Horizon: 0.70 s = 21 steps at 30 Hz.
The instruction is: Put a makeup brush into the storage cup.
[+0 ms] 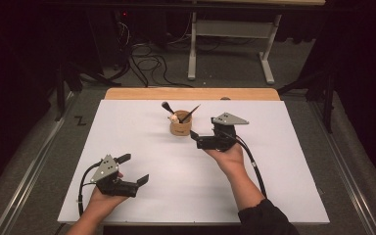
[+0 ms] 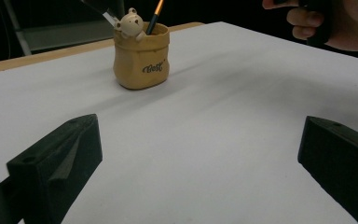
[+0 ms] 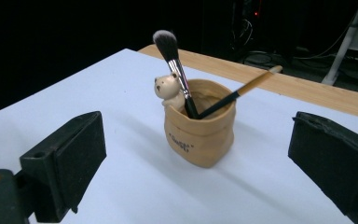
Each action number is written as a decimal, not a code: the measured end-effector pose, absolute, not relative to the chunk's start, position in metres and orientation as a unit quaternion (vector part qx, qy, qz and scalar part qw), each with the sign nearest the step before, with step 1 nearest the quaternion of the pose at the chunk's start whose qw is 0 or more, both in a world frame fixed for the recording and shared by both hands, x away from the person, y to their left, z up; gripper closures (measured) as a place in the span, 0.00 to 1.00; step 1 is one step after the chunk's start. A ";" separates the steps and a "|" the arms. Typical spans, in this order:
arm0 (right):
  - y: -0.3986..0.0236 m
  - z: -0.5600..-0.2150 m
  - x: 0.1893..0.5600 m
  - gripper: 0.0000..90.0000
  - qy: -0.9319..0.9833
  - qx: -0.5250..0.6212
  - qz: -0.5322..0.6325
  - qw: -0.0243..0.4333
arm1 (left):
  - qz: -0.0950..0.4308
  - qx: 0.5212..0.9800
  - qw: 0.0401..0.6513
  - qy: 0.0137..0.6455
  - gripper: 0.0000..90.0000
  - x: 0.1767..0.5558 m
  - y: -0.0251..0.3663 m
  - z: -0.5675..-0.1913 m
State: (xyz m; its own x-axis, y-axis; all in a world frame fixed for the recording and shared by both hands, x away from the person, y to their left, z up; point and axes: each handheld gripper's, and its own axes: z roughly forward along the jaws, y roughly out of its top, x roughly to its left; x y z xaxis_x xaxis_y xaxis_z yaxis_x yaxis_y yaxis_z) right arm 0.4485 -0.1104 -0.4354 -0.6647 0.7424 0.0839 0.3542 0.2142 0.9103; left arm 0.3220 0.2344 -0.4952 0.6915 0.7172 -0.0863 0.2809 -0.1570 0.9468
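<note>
A tan bag-shaped cup [image 1: 180,126] with a small bear figure [image 3: 168,88] on its rim stands at the back middle of the white table top [image 1: 274,171]. In it lean a dark makeup brush [image 3: 175,65] and a thin brush with a wooden handle [image 3: 247,88]. My right gripper [image 1: 196,136] lies just right of the cup and points at it. In the right gripper view the right gripper [image 3: 196,140] is open and its pads are clear of the cup [image 3: 200,135]. My left gripper [image 1: 134,169] rests open near the front left, with nothing between its jaws. It faces the cup [image 2: 141,58].
A wooden strip [image 1: 191,94] runs along the table's far edge. Beyond it, cables [image 1: 149,63] lie on the floor beside the white legs of another table [image 1: 192,49]. The hand on the right gripper [image 2: 317,23] shows at the top right of the left gripper view.
</note>
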 end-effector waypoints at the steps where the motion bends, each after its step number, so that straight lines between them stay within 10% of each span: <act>1: -0.113 -0.435 0.447 0.04 0.756 0.365 0.509 0.189 | 0.197 0.734 0.553 0.341 0.00 0.322 0.234 -0.495; 21: -0.202 -0.442 0.387 0.04 0.741 0.375 0.518 0.203 | 0.196 0.739 0.545 0.345 0.00 0.323 0.232 -0.498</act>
State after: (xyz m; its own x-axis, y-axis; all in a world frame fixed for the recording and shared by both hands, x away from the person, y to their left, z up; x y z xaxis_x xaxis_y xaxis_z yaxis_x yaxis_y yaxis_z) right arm 0.3874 -0.2019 -0.4420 -0.6367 0.7662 0.0873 0.3453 0.1820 0.9207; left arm 0.3226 0.2324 -0.4980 0.6848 0.7236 -0.0861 0.2956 -0.1679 0.9404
